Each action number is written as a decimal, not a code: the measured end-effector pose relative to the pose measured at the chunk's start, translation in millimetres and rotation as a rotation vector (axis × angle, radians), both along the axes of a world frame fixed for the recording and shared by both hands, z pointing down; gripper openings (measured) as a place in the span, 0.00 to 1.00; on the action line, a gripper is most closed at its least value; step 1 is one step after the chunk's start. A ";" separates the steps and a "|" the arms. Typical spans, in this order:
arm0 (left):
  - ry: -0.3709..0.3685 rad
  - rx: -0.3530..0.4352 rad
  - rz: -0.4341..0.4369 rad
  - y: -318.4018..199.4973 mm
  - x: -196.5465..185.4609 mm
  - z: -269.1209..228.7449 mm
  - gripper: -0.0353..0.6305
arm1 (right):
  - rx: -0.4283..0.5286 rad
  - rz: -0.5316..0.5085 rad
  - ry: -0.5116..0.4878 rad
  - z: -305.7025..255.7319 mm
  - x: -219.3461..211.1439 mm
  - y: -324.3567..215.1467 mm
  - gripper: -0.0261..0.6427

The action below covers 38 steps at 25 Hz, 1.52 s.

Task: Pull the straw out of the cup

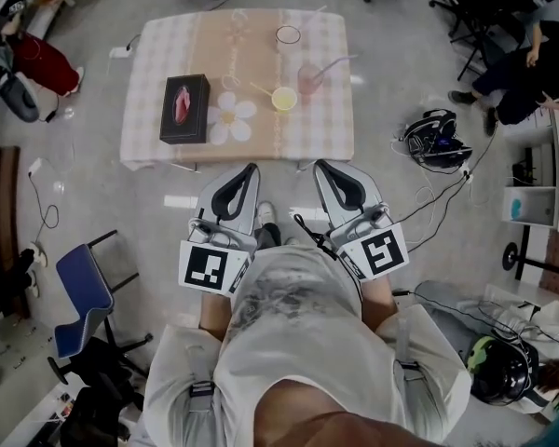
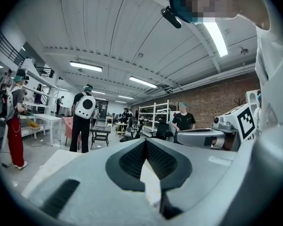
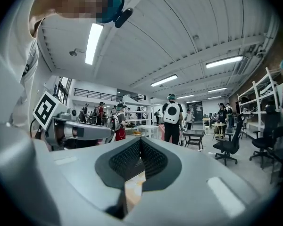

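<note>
A pink cup (image 1: 309, 80) with a pale straw (image 1: 334, 65) leaning to the right stands on the table (image 1: 168, 45), right of centre. Both grippers hang close to my body, short of the table's near edge and pointing toward it. The left gripper (image 1: 252, 168) has its jaws together with nothing in them, as does the right gripper (image 1: 319, 164). In the left gripper view the left gripper (image 2: 145, 142) meets at its tips. The right gripper (image 3: 140, 140) is the same in its own view. Neither gripper view shows the cup.
On the checked cloth are a black box (image 1: 185, 108), a flower-shaped mat (image 1: 232, 116), a yellow cup (image 1: 284, 99) and a clear glass (image 1: 288, 35). A blue chair (image 1: 82, 287) stands at the left; cables and a headset (image 1: 435, 138) lie on the floor at the right. People stand in the background.
</note>
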<state>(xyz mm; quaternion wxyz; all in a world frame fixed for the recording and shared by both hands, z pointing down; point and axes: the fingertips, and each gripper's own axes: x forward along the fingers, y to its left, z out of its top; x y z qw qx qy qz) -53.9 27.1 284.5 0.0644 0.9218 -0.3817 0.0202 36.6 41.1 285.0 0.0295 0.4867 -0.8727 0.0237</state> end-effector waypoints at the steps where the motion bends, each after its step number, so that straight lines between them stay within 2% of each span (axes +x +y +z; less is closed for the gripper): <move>1: 0.001 0.001 0.005 -5.3 -1.7 -0.2 0.06 | 0.002 0.005 0.003 -0.5 -1.3 -4.5 0.05; 10: 0.001 -0.004 0.067 -40.5 -3.1 3.6 0.06 | -0.011 0.056 0.011 4.0 -8.1 -31.8 0.05; 18: -0.006 -0.034 0.076 -66.6 5.2 10.2 0.06 | -0.031 0.068 0.012 8.3 0.8 -59.5 0.05; 38: -0.064 -0.118 -0.052 -149.3 44.7 38.3 0.06 | -0.109 -0.081 -0.008 43.9 37.4 -158.7 0.06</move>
